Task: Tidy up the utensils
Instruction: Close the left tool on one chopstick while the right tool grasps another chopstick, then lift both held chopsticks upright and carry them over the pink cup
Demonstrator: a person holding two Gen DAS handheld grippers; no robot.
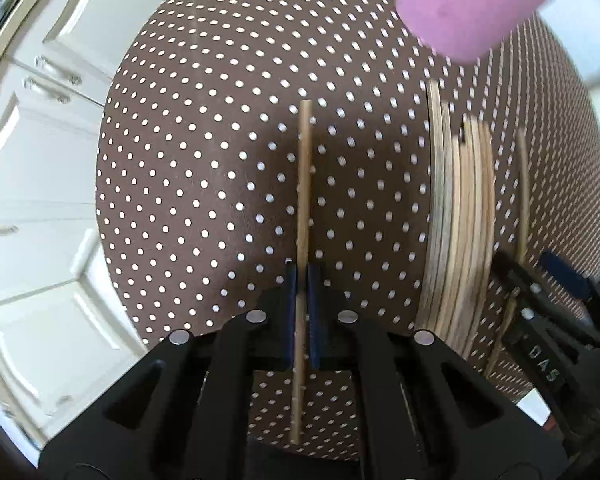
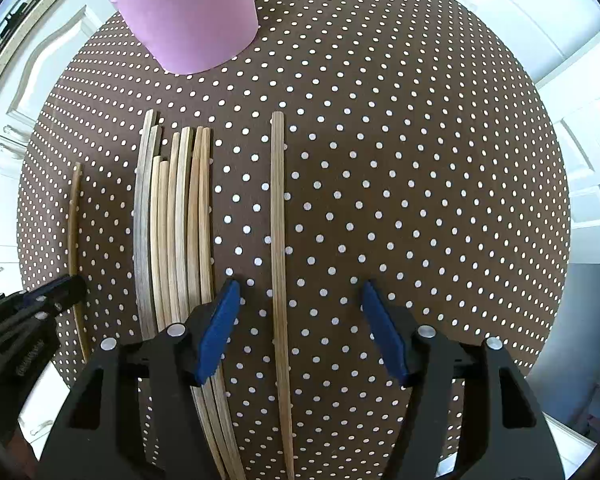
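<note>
The left gripper [image 1: 302, 312] is pinching one thin wooden chopstick [image 1: 304, 184] tight between its fingers, left of the bundle of eight pale wooden chopsticks [image 2: 172, 232] lying on the brown polka-dot tabletop [image 2: 380, 200]. Right of that bundle, the right gripper [image 2: 296, 332] is hanging with fingers spread around, not touching, a single flat wooden chopstick [image 2: 278, 240]. To do this well, each stick should probably be gripped mid-length and carried level toward the one pink cup [image 2: 184, 12] beyond the bundle.
</note>
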